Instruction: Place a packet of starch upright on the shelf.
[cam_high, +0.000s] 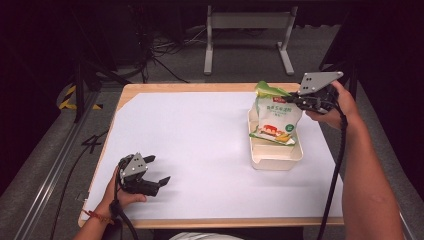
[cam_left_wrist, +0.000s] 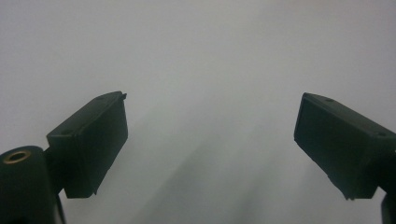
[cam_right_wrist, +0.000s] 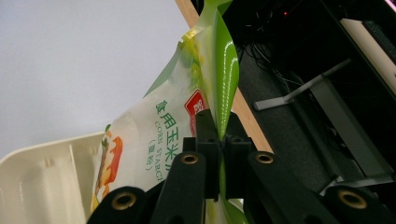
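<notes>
While the right gripper (cam_high: 303, 101) clamps its jaws on the top edge of a glossy green and white corn starch pouch (cam_high: 274, 117), the pouch hangs with its bottom inside a shallow cream plastic tray (cam_high: 276, 159) at the right side of the worktop (cam_high: 200, 150). This looks like the placing step; next, the pouch probably needs lowering until it rests in the tray, then letting go. It is soft, crinkled film with a flat sealed rim. The left gripper (cam_high: 156, 170) rests near the front left, jaws spread wide, holding nothing, above matte white sheeting.
</notes>
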